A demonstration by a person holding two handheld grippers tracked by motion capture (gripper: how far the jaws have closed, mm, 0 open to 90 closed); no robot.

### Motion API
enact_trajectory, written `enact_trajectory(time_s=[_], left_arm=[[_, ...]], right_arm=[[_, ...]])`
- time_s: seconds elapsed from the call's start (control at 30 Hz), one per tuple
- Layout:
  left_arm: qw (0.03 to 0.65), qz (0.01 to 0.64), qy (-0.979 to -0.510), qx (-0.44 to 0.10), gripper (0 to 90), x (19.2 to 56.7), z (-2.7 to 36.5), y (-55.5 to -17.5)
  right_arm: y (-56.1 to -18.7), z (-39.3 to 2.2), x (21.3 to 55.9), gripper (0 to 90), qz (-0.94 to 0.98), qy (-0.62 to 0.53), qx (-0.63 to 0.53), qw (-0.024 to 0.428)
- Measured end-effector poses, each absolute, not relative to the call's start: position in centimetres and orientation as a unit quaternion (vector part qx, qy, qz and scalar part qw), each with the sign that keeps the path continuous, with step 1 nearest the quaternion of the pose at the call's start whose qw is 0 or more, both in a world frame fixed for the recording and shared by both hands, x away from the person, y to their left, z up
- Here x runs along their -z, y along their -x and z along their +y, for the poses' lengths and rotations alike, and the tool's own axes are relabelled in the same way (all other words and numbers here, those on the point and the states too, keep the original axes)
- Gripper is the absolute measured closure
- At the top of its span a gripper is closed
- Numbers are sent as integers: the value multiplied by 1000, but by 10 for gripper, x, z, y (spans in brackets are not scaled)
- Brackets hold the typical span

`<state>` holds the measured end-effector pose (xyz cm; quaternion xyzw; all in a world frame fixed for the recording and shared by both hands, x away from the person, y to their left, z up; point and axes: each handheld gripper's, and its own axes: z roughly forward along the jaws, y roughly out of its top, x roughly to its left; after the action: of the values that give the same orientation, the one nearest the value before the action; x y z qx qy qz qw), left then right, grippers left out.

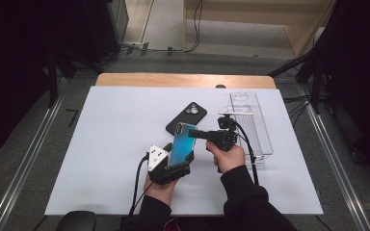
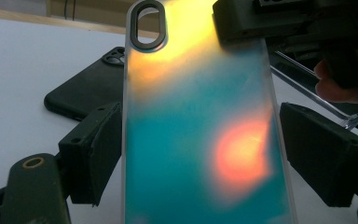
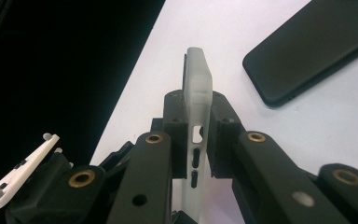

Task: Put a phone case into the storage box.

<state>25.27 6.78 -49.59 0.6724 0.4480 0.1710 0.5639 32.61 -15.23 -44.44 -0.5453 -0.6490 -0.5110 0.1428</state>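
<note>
A phone case (image 1: pixel 182 142) with a teal and orange shimmer is held up off the white table (image 1: pixel 106 144), tilted, camera hole at the top. My left gripper (image 1: pixel 176 166) is shut on its lower part, with a pad pressed against each long side (image 2: pixel 200 154). My right gripper (image 1: pixel 196 133) comes in from the right and is shut on the case's upper right edge. In the right gripper view the two pads (image 3: pixel 197 121) pinch the frosted rim (image 3: pixel 198 84) from front and back. A black phone (image 1: pixel 187 117) lies flat on the table just behind the case.
A clear plastic tray (image 1: pixel 250 125) lies on the table's right part, close behind my right hand. The black phone (image 2: pixel 84 88) (image 3: pixel 307 51) is an arm's reach beyond the grippers. The left half of the white table is bare. The floor and dark stands surround the table.
</note>
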Motion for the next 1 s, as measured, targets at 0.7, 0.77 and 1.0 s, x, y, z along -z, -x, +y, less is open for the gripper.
enact_trajectory(time_s=[0.7, 0.77, 1.0], left_arm=[[512, 456, -720, -105, 29, 483, 71, -262], [512, 452, -725, -92, 41, 480, 73, -264], [495, 436, -749, -63, 67, 466, 79, -274]], right_arm=[[-320, -160, 428, 789, -670, 538, 505, 87], [-319, -162, 425, 789, -674, 535, 504, 77], [-308, -166, 418, 789, -700, 509, 500, 37]])
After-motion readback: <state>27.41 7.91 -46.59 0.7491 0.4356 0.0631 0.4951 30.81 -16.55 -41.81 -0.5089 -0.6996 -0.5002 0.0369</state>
